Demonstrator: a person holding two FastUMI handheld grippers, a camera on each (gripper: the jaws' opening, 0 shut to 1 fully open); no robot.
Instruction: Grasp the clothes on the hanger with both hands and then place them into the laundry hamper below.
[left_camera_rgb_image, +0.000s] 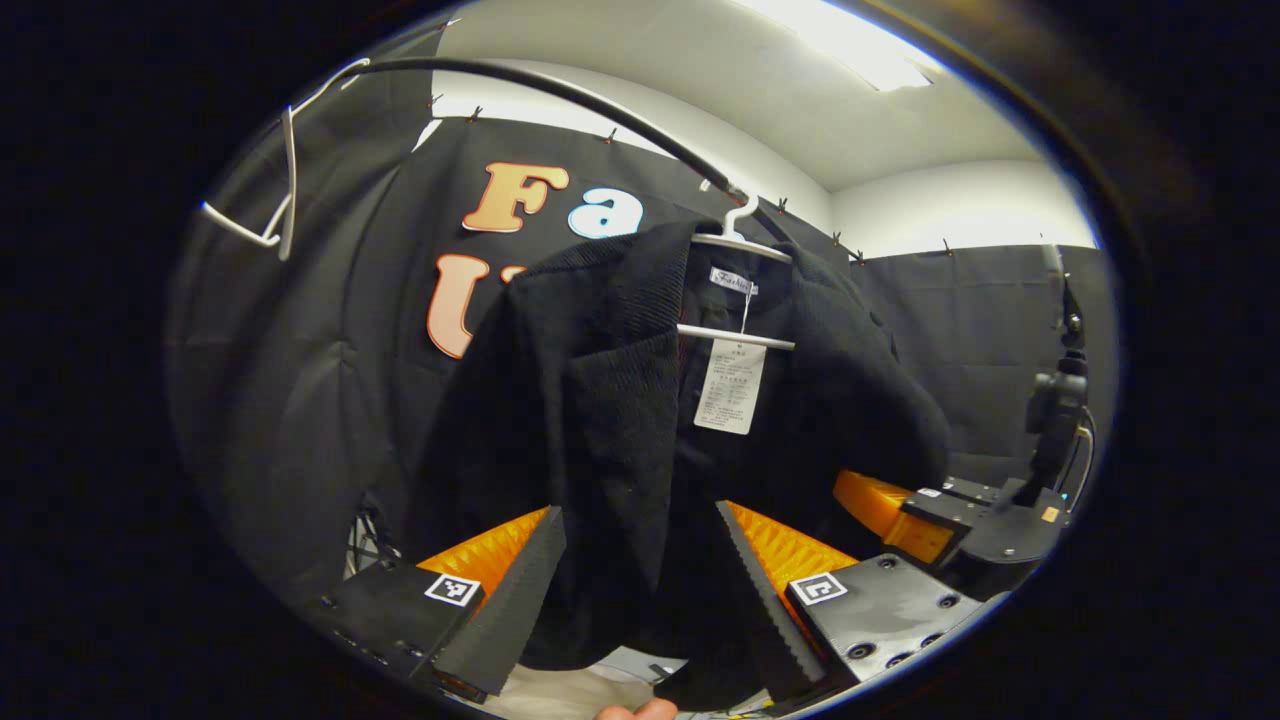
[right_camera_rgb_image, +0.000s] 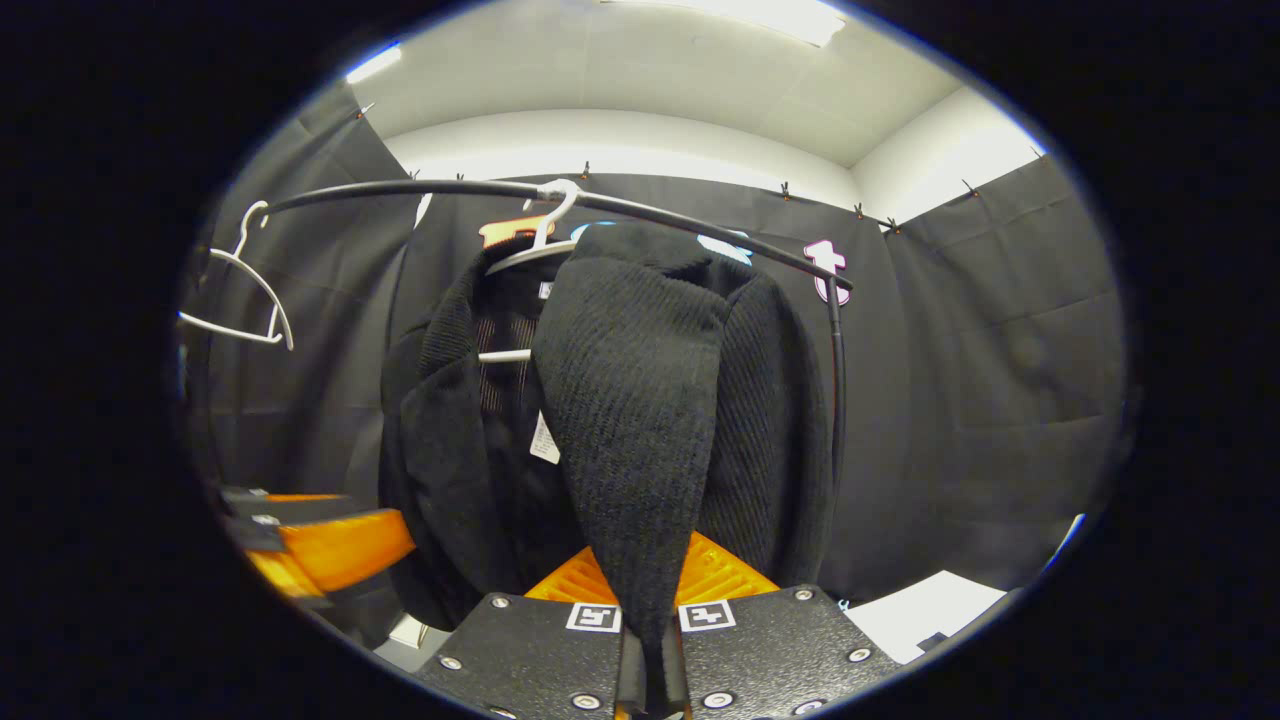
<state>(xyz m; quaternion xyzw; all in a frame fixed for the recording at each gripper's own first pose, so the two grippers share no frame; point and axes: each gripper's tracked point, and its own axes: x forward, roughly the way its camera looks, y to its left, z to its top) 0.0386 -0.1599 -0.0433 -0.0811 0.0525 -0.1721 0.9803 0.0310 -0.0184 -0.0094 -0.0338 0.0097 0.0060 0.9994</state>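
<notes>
A black ribbed jacket (left_camera_rgb_image: 640, 400) hangs on a white hanger (left_camera_rgb_image: 740, 240) from a curved black rail (left_camera_rgb_image: 560, 90), a paper tag (left_camera_rgb_image: 730, 385) dangling at its collar. My left gripper (left_camera_rgb_image: 638, 512) is open, its fingers either side of the jacket's front panel without pressing it. The right gripper (left_camera_rgb_image: 900, 515) shows farther right, at the jacket's other side. In the right gripper view the jacket (right_camera_rgb_image: 640, 400) hangs from the hanger (right_camera_rgb_image: 545, 240), and my right gripper (right_camera_rgb_image: 650, 640) is shut on a pulled-out fold of it. The left gripper (right_camera_rgb_image: 320, 548) sits at the left.
An empty white hanger (left_camera_rgb_image: 270, 200) (right_camera_rgb_image: 240, 290) hangs at the rail's left end. The rail (right_camera_rgb_image: 700, 215) bends down into a post on the right. A camera stand (left_camera_rgb_image: 1060, 400) is at the far right. A white surface (right_camera_rgb_image: 930, 610) lies low right.
</notes>
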